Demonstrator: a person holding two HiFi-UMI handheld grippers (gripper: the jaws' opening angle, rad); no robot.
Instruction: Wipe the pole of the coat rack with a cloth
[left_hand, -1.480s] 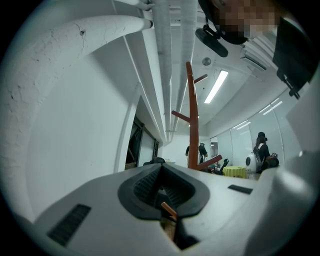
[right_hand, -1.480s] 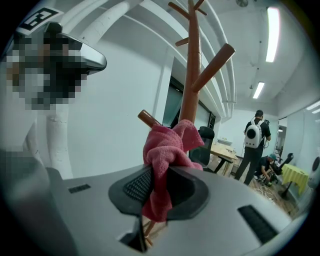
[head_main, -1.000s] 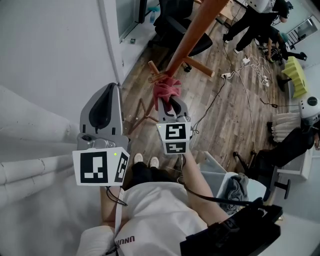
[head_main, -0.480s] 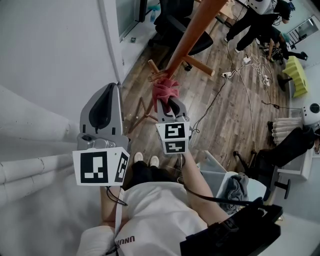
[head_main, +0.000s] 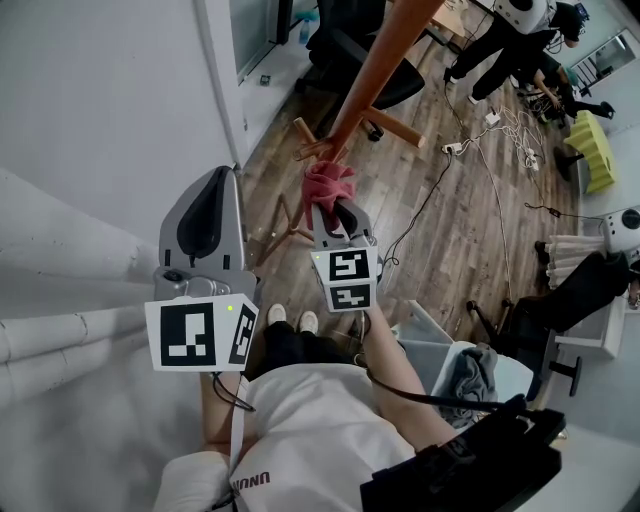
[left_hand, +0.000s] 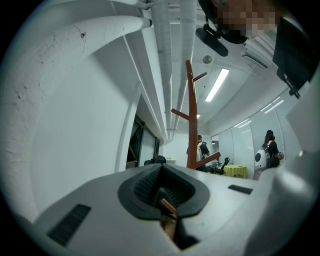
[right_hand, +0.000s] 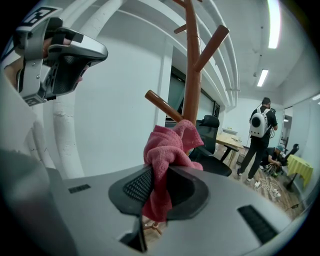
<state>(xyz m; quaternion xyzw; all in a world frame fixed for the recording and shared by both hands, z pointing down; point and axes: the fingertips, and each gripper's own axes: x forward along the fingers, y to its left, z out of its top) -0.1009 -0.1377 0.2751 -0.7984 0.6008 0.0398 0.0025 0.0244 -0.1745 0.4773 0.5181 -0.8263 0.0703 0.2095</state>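
Note:
The brown wooden coat rack pole (head_main: 372, 75) runs from the top of the head view down to its legs on the floor. A pink cloth (head_main: 327, 183) is pressed against the pole just below a side peg (head_main: 305, 132). My right gripper (head_main: 329, 207) is shut on the cloth. In the right gripper view the cloth (right_hand: 165, 160) bunches out of the jaws against the pole (right_hand: 191, 75). My left gripper (head_main: 207, 215) hangs to the left, away from the rack, shut with nothing in it. The left gripper view shows the pole (left_hand: 192, 125) some way off.
A white wall (head_main: 110, 110) stands close on the left. A black office chair (head_main: 350, 40) sits behind the rack. Cables (head_main: 500, 140) trail over the wood floor and people stand at the far right. A grey bin (head_main: 455, 370) stands near my feet.
My right gripper and the pink cloth have slid slightly up along the pole. The left gripper has stayed where it was.

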